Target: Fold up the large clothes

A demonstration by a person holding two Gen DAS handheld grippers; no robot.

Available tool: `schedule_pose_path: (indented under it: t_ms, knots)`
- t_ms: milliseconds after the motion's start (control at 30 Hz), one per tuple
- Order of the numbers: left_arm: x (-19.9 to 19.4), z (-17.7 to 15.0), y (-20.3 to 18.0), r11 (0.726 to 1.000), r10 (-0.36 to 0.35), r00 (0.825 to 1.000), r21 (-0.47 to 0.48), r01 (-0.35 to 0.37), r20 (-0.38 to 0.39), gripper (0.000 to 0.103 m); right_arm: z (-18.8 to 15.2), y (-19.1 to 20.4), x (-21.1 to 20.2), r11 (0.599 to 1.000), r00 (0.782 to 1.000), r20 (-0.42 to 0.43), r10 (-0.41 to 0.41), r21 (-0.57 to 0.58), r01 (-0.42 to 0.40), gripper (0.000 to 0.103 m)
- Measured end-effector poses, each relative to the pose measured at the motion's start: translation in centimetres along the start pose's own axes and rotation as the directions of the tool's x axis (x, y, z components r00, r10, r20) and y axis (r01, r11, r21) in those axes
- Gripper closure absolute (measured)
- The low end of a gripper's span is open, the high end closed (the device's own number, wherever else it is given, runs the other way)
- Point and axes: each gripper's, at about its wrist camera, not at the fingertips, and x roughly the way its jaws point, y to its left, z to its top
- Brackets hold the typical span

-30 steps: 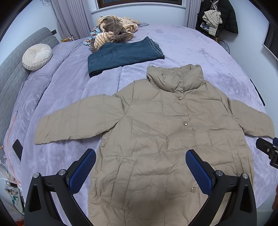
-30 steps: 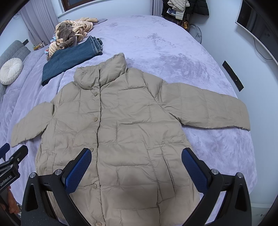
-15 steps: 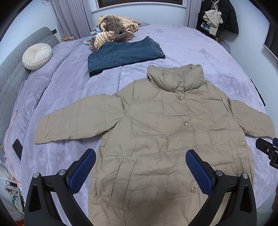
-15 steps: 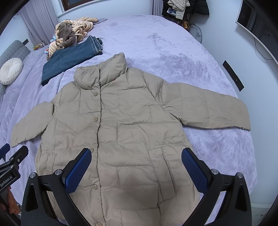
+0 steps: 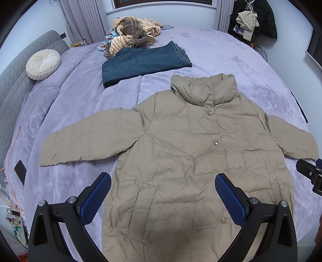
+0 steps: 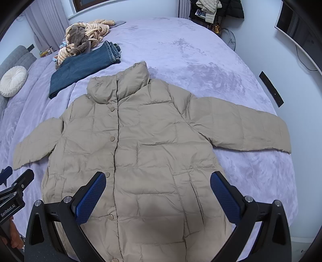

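A large beige puffer jacket (image 5: 181, 153) lies flat and buttoned on the lilac bed, collar away from me, both sleeves spread out to the sides. In the right wrist view the same jacket (image 6: 145, 145) fills the middle. My left gripper (image 5: 163, 189) hovers open above the jacket's lower left hem, its blue pads wide apart with nothing between them. My right gripper (image 6: 158, 189) hangs open over the lower right front, also empty. Each gripper shows at the edge of the other's view.
Folded blue jeans (image 5: 145, 62) lie beyond the collar, with a heap of striped and brown clothes (image 5: 132, 34) behind them. A round white cushion (image 5: 43, 64) rests by the grey headboard. A dark phone (image 5: 20, 171) lies at the bed's left edge. Coats (image 5: 255, 18) hang at the back right.
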Motion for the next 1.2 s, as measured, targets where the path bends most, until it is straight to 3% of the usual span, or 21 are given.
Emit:
schedule_pose_path:
  t_ms: [733,1200]
  knots:
    - [0.4,-0.6,0.3,1.0,0.001,1.0,-0.001,-0.001,-0.01,0.0,0.1,0.1,0.3,1.0,1.0,-0.003,-0.001,0.0,0.001,0.0]
    - [1.6,0.7,-0.7,1.0,0.02,0.999,-0.012,-0.021,-0.035,0.0,1.0,-0.2,1.9,1.0,1.0,-0.024,0.017,-0.013,-0.017,0.0]
